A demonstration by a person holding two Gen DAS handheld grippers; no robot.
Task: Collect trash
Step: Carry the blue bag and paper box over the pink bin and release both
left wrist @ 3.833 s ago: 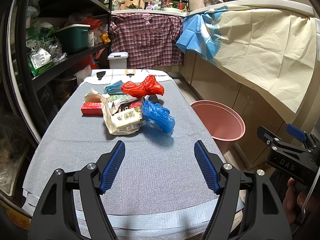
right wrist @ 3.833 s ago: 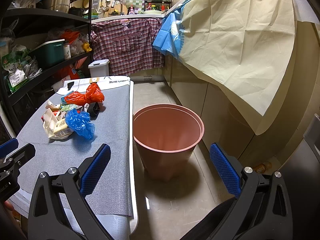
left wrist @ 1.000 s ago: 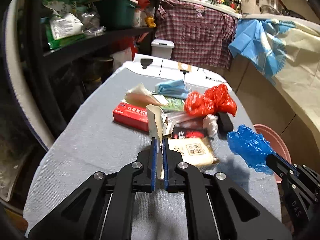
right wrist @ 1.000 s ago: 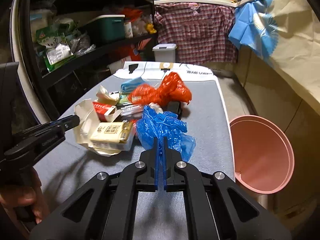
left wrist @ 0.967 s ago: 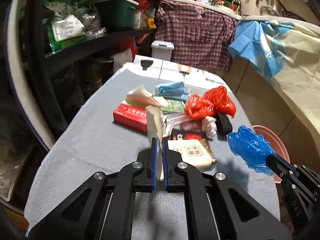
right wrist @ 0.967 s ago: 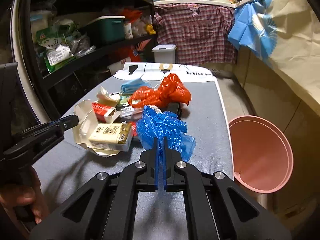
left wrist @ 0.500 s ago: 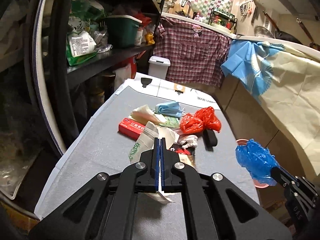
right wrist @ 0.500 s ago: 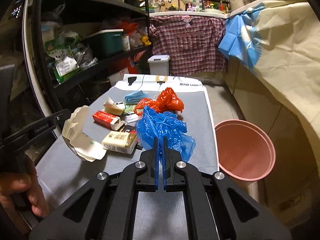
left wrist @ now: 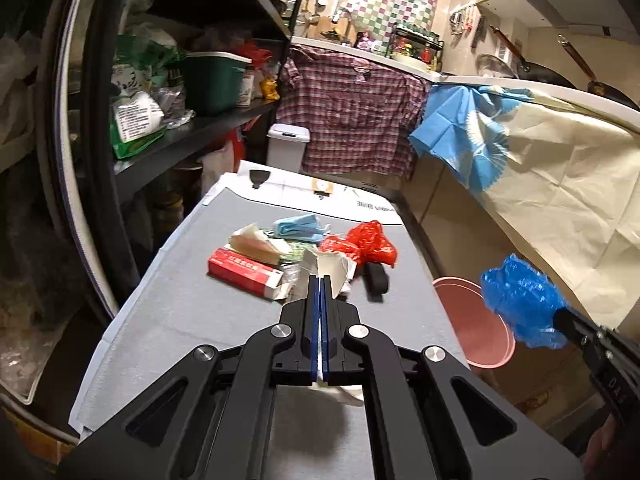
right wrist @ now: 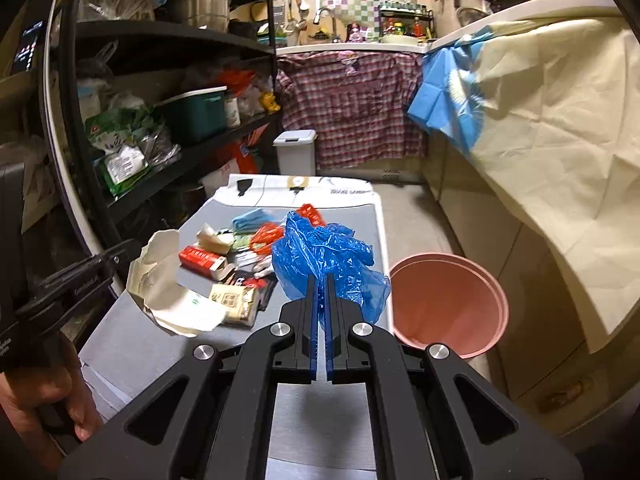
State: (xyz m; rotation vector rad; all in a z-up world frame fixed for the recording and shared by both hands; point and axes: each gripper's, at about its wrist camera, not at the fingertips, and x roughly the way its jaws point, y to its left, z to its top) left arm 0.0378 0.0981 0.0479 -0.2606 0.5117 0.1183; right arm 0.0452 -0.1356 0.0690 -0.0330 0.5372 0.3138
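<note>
My left gripper (left wrist: 320, 280) is shut on a crumpled white paper bag (left wrist: 328, 270), held in the air above the grey table (left wrist: 192, 320); the bag also shows in the right wrist view (right wrist: 160, 280). My right gripper (right wrist: 321, 276) is shut on a crumpled blue plastic bag (right wrist: 324, 256), lifted above the table's right side; the bag also shows in the left wrist view (left wrist: 520, 304). A pink bucket (right wrist: 444, 300) stands on the floor to the right of the table. A pile of trash (left wrist: 288, 256) lies mid-table: a red box, a red plastic bag, a light blue wrapper.
A black shelf rack (left wrist: 168, 132) full of goods runs along the left. A cream and blue cloth (right wrist: 540, 140) hangs over the counter on the right. A small white bin (left wrist: 288, 148) and a plaid shirt (left wrist: 352, 116) are beyond the table's far end.
Both grippers have risen and pulled back from the pile, each with its item lifted clear. The paper bag left the table; a beige packet it covered lies exposed there.
</note>
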